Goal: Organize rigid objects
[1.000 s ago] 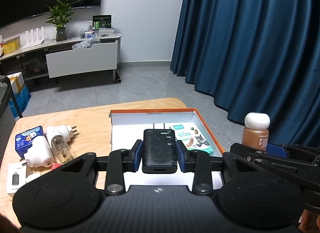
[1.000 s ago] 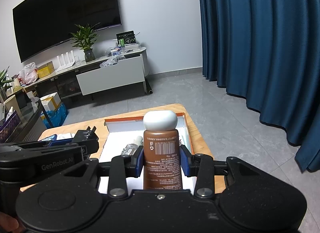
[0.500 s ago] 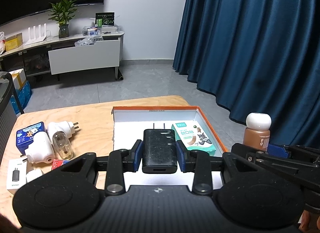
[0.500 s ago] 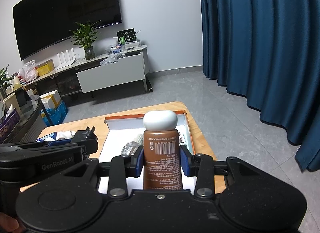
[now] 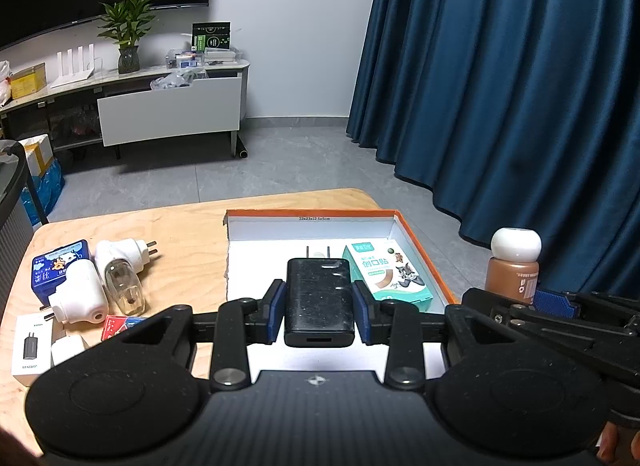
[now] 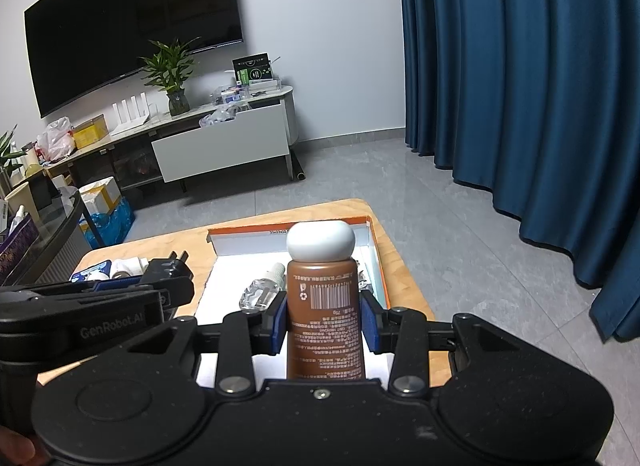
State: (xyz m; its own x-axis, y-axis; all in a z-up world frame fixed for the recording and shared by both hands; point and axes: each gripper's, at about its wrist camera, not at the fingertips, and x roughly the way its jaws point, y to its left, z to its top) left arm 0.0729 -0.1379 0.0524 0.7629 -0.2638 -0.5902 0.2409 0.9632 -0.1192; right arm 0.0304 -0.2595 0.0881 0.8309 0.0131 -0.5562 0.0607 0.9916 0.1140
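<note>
Left wrist view, left to right. Near the left edge of the plywood table (image 5: 192,234) lies a white carton printed with a charger (image 5: 31,348); behind it sits a blue tin (image 5: 56,266). Two white plug-in units (image 5: 100,278) of smooth moulded plastic lie beside these, one carrying a clear glass vial. At centre, the left gripper (image 5: 319,306) is clamped on a black charger (image 5: 319,298), a matte rectangular block with rounded corners, its two metal prongs pointing away; the blue pads press on both flanks. The charger hangs over the near half of the open cardboard box (image 5: 416,242), which has an orange rim and a white interior and sits at the table's right side. A teal plaster carton (image 5: 384,270) lies flat along the box's right wall.

In the right wrist view, a clear small bottle (image 6: 260,294) lies in the box. The right gripper (image 6: 325,322) is clamped on a brown bottle (image 6: 324,318), a cylindrical body with a rounded white cap, held upright above the box.
</note>
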